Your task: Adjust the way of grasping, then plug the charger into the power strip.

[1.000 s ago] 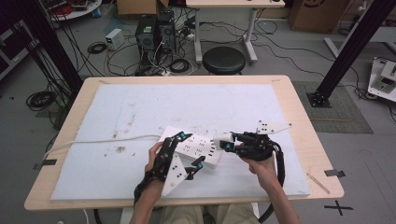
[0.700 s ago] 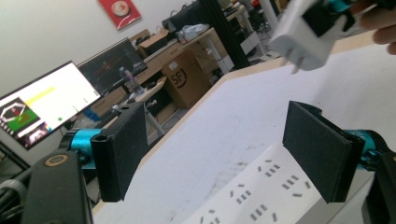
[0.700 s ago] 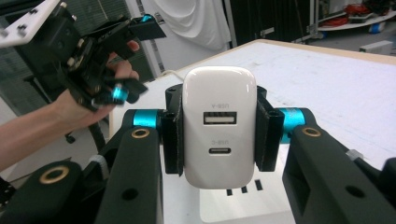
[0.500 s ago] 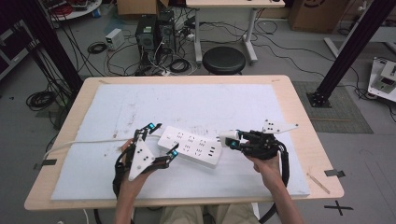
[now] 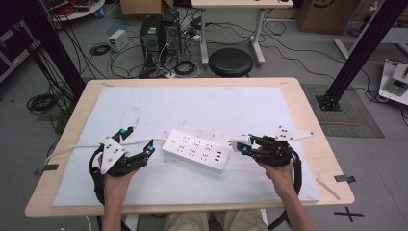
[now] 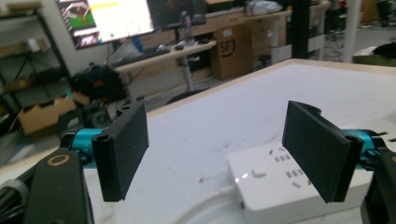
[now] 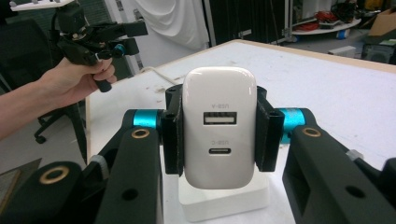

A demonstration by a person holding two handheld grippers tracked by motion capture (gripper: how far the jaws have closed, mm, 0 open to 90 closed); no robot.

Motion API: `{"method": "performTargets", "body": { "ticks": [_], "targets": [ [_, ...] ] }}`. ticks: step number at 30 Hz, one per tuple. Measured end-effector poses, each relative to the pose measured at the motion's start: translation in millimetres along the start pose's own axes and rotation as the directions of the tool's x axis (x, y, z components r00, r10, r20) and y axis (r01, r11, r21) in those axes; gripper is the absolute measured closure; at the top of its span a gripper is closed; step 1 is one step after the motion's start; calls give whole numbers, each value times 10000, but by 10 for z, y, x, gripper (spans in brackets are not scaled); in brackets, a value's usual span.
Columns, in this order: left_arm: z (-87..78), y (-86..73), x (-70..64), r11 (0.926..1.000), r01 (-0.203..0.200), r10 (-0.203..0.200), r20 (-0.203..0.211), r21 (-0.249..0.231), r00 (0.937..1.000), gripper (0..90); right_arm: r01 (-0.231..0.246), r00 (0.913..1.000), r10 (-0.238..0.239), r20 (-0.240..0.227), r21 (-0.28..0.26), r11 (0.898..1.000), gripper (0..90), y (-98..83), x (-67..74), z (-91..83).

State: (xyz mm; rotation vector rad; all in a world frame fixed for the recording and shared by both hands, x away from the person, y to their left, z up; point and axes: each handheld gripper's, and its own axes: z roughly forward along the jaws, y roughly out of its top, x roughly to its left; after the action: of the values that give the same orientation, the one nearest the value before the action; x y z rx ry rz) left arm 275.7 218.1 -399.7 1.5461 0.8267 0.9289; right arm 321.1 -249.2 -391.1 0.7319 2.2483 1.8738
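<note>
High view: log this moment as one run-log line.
right tool: shut on USB charger | left tool: open, beside power strip | charger: unplugged, at strip's end

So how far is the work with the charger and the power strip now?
Done: the right gripper has its jaws shut on the white charger, lifted beside the power strip. In hand: the left gripper is open, beside the strip's cable end. Left: no charger sits in the strip's sockets yet.
</note>
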Motion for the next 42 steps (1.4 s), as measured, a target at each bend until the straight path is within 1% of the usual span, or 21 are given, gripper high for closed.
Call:
{"method": "performTargets", "body": {
  "ticks": [3, 5, 9, 11, 12, 15, 17, 18, 19, 20, 26, 28, 31, 32, 33, 34, 35, 37, 38, 39, 42],
  "targets": [
    [-31, -52, 60, 9990, 410, -409, -69, 152, 9991, 227, -34, 10000, 34, 44, -62, 10000, 634, -4, -4, -15],
    [-41, -67, 75, 9986, 461, -459, -109, 250, 9989, 227, -20, 10000, 21, 76, -46, 10000, 633, -3, -2, -23],
    [-87, -120, 144, 9948, 902, -875, -570, 470, 9945, 228, 32, 9998, -33, 179, 4, 10000, 634, -6, -3, -56],
    [-98, -130, 160, 9938, 1009, -979, -635, 457, 9932, 228, 32, 9998, -33, 179, 4, 10000, 634, -6, -3, -56],
    [-126, -153, 193, 9906, 1253, -1198, -952, 548, 9882, 228, 47, 9997, -48, 233, 9, 10000, 633, -7, -13, -62],
    [-157, -187, 244, 9832, 1639, -1509, -1467, 809, 9776, 227, 55, 9996, -56, 265, 23, 10000, 633, -7, -12, -63],
    [-195, -214, 285, 9763, 2024, -1878, -1646, 764, 9683, 228, 81, 9995, -83, 295, 53, 10000, 633, -7, -5, -61],
    [-195, -214, 285, 9763, 2024, -1878, -1646, 764, 9683, 227, 136, 9995, -139, 273, 107, 9999, 633, -6, -4, -60],
    [-233, -230, 302, 9729, 2226, -2095, -1693, 626, 9630, 227, 136, 9995, -139, 273, 107, 9999, 633, -6, -4, -60],
    [-257, -236, 311, 9719, 2268, -2135, -1696, 633, 9621, 228, 135, 9994, -147, 305, 388, 9992, 633, 8, -8, -40],
    [-285, -234, 314, 9700, 2338, -2207, -1627, 665, 9617, 228, 136, 9995, -157, 279, 727, 9973, 633, 53, -26, 2],
    [-287, -229, 308, 9702, 2326, -2194, -1606, 685, 9623, 227, 92, 9994, -133, 309, 1294, 9915, 634, 103, -72, 89],
    [-287, -226, 304, 9708, 2297, -2169, -1552, 696, 9638, 228, 35, 9994, -84, 329, 1466, 9892, 633, 111, -77, 109],
    [-287, -226, 304, 9708, 2297, -2169, -1552, 696, 9638, 228, 87, 9992, -154, 372, 1722, 9850, 633, 127, -86, 149],
    [-282, -221, 269, 9716, 2260, -2141, -1461, 701, 9658, 227, 68, 9992, -159, 360, 2402, 9707, 634, 180, -107, 256],
    [-282, -221, 269, 9716, 2260, -2141, -1461, 701, 9658, 227, 68, 9992, -159, 360, 2402, 9707, 634, 180, -107, 256],
    [-280, -220, 247, 9713, 2277, -2169, -1372, 688, 9665, 227, 30, 9994, -131, 319, 2990, 9542, 634, 236, -116, 358],
    [-284, -218, 231, 9724, 2212, -2101, -1339, 739, 9685, 228, 221, 9986, -372, 374, 3429, 9391, 634, 290, -118, 440],
    [-284, -218, 231, 9724, 2212, -2101, -1339, 739, 9685, 227, 221, 9986, -372, 374, 3429, 9391, 634, 290, -118, 440],
    [-289, -219, 226, 9728, 2190, -2081, -1311, 754, 9693, 227, 344, 9988, -456, 201, 3833, 9230, 634, 355, -121, 535],
    [-297, -219, 229, 9728, 2184, -2073, -1307, 773, 9695, 228, 390, 9987, -489, 150, 3969, 9170, 634, 379, -121, 566]
  ]
}}
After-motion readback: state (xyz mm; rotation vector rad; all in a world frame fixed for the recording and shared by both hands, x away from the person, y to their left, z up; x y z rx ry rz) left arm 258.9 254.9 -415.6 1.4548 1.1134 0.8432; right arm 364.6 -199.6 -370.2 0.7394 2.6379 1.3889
